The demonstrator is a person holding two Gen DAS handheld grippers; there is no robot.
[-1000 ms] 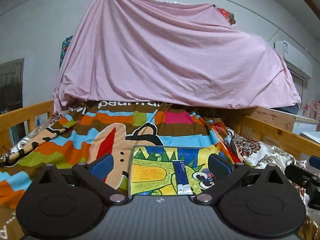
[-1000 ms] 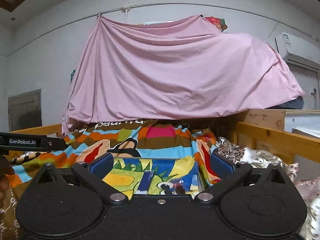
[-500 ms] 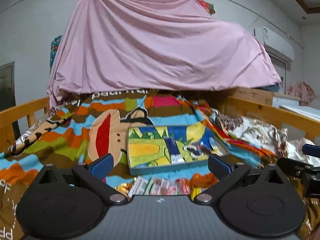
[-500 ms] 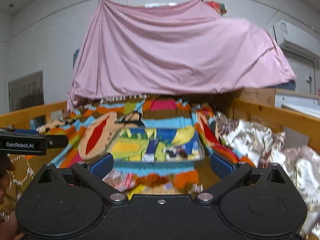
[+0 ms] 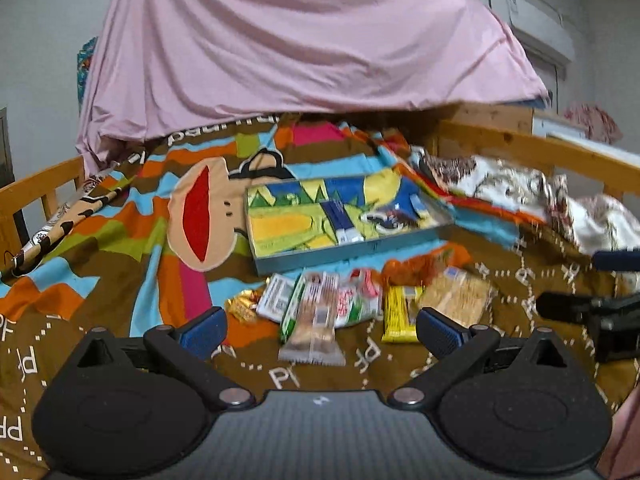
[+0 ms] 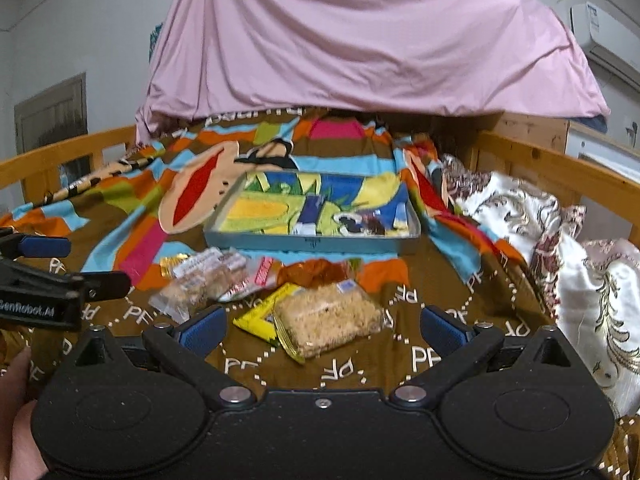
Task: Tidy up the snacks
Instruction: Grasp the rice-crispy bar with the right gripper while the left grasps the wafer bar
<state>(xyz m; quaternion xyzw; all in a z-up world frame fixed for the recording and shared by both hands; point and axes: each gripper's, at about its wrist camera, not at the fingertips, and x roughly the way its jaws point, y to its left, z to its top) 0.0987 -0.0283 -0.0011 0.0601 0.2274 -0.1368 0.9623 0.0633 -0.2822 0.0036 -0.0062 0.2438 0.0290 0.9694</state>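
Lying in a loose pile on the striped bedspread [image 5: 120, 248], the snack packets [image 5: 320, 304] are located just in front of a shallow tray [image 5: 344, 252] with a cartoon-printed base. A clear-wrapped cracker pack [image 6: 328, 320] overlaps a yellow bar [image 6: 260, 320]. The left gripper [image 5: 320, 330] is held wide open above the pile, with nothing gripped. The right gripper [image 6: 320, 328] is likewise spread wide and empty, the cracker pack being framed between its fingers.
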